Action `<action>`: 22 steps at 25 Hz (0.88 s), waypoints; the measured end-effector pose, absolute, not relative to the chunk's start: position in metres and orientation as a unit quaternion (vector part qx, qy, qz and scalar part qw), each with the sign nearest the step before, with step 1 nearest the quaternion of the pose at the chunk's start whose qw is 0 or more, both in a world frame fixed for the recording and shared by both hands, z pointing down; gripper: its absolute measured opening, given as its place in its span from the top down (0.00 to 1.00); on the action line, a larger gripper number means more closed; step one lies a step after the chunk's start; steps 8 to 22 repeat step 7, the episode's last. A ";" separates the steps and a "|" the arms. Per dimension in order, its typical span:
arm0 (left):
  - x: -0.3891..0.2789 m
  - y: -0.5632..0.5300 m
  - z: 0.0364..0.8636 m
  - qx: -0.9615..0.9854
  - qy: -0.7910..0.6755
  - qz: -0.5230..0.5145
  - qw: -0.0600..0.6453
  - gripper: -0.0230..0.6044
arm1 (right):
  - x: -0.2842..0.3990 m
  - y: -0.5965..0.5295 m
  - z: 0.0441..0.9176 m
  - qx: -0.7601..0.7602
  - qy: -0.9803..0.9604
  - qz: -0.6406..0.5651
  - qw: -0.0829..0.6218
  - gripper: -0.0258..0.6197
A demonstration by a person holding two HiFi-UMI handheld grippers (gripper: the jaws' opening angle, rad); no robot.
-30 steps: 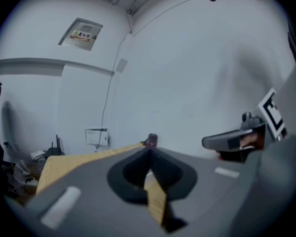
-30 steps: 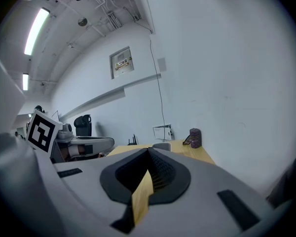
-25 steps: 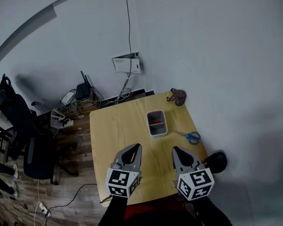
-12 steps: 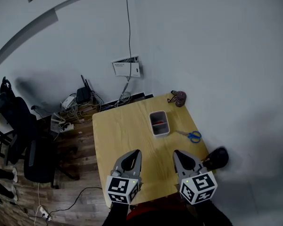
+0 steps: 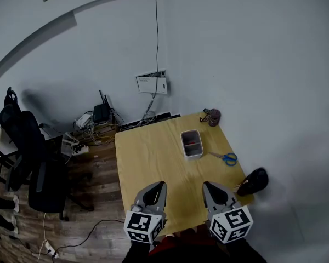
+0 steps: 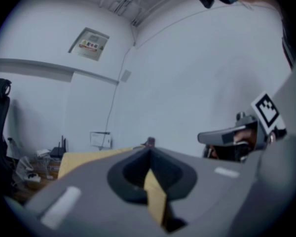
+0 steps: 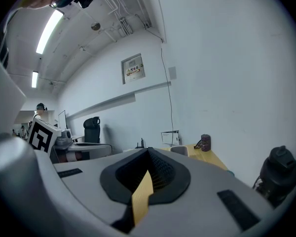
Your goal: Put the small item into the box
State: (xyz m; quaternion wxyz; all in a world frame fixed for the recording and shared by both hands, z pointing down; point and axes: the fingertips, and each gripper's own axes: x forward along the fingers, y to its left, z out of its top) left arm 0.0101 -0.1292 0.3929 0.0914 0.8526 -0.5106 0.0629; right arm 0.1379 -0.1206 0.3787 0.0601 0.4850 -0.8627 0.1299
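Observation:
A small white box (image 5: 191,144) with something red inside stands on the wooden table (image 5: 148,158), right of the middle. Blue-handled scissors (image 5: 226,158) lie to its right. A dark little cylinder (image 5: 214,116) stands at the far right corner. My left gripper (image 5: 157,186) and right gripper (image 5: 208,186) hover side by side over the table's near edge, both shut and holding nothing. In the right gripper view the shut jaws (image 7: 149,150) point towards the box (image 7: 179,150) and the cylinder (image 7: 205,142). The left gripper (image 6: 149,150) faces along the table (image 6: 89,158).
A black rounded object (image 5: 253,181) sits at the table's right edge, also large in the right gripper view (image 7: 278,174). Left of the table are an office chair (image 5: 27,158), cables and a router (image 5: 101,113) on the wood floor. A white wall rises behind.
Both grippers have drawn back towards the table's near edge. The table and box now appear farther away and shifted right. Both stay shut.

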 end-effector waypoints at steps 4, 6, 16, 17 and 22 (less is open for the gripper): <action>0.001 -0.117 0.389 0.854 -0.508 0.062 0.089 0.96 | 0.131 -0.108 0.376 0.486 -0.862 0.128 0.061 0.95; -0.004 -0.112 0.389 0.855 -0.508 0.061 0.087 0.96 | 0.127 -0.103 0.376 0.486 -0.863 0.126 0.062 0.95; -0.007 -0.110 0.388 0.855 -0.508 0.061 0.085 0.96 | 0.125 -0.101 0.375 0.486 -0.863 0.125 0.062 0.95; -0.007 -0.110 0.388 0.855 -0.508 0.061 0.085 0.96 | 0.125 -0.101 0.375 0.486 -0.863 0.125 0.062 0.95; -0.007 -0.110 0.388 0.855 -0.508 0.061 0.085 0.96 | 0.125 -0.101 0.375 0.486 -0.863 0.125 0.062 0.95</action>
